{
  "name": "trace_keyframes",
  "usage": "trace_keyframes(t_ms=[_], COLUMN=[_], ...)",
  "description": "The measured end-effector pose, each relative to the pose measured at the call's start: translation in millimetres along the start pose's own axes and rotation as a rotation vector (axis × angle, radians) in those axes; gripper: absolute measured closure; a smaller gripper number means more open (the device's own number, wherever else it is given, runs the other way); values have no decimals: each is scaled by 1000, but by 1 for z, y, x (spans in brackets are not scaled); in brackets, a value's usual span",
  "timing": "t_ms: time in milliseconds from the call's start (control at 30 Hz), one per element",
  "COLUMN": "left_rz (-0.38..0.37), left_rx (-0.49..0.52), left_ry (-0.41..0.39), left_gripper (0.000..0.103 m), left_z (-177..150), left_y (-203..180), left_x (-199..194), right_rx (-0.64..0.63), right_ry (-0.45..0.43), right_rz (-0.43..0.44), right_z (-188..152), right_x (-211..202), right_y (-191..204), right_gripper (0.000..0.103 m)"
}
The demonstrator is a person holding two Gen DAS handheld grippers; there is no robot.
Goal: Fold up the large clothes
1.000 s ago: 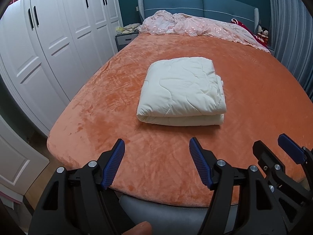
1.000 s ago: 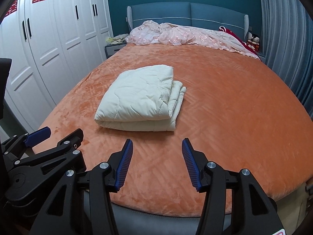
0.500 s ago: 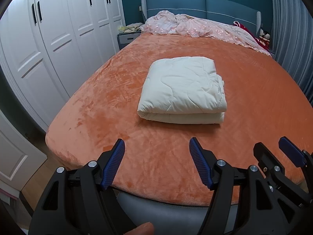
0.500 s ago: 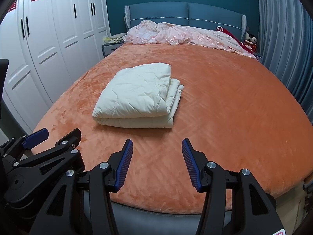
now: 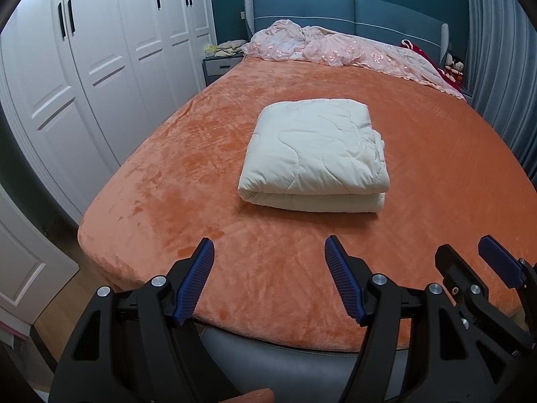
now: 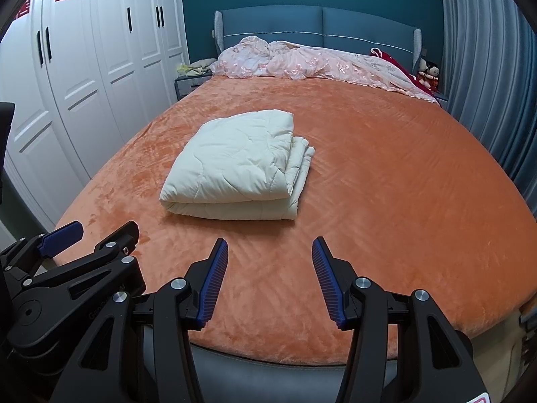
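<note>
A cream quilted comforter (image 5: 315, 154) lies folded into a thick square bundle on the orange bed cover (image 5: 188, 174); it also shows in the right wrist view (image 6: 235, 168). My left gripper (image 5: 268, 255) is open and empty, held above the foot of the bed, well short of the bundle. My right gripper (image 6: 270, 252) is open and empty beside it, also short of the bundle. Each gripper shows at the edge of the other's view: the right gripper (image 5: 470, 262) and the left gripper (image 6: 100, 235).
A crumpled pink bedspread (image 5: 335, 50) lies at the blue headboard (image 6: 319, 27). White wardrobe doors (image 5: 84, 67) line the left side. A nightstand (image 6: 191, 84) stands at the far left corner. Grey-blue curtains (image 6: 486, 67) hang on the right.
Both grippers have drawn back a little from the folded comforter toward the foot of the bed. Both stay open and empty.
</note>
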State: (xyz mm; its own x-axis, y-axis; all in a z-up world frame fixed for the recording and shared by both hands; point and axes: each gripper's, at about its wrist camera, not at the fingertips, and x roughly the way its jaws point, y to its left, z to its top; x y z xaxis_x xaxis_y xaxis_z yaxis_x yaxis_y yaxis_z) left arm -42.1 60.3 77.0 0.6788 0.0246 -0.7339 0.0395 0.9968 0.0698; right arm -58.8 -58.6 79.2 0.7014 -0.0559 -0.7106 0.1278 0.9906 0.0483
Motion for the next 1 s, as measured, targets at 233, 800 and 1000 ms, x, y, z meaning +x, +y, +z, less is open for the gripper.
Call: trace_keyframes(t_ms=[233,800,1000], left_rz=[1,6,8], left_rx=[-1,-7,-7], left_ry=[-2,1,2], left_gripper=[37,37,37], left_z=[-1,-3,-3], left_y=[1,3,3], left_x=[0,-1,-1], right_rx=[-3,-3,-5], right_ry=[0,-1,0], right_rz=[-1,-4,-4], right_z=[0,-1,-1], right_x=[0,-2,-1], right_y=[0,1,1], right_gripper=[51,51,51])
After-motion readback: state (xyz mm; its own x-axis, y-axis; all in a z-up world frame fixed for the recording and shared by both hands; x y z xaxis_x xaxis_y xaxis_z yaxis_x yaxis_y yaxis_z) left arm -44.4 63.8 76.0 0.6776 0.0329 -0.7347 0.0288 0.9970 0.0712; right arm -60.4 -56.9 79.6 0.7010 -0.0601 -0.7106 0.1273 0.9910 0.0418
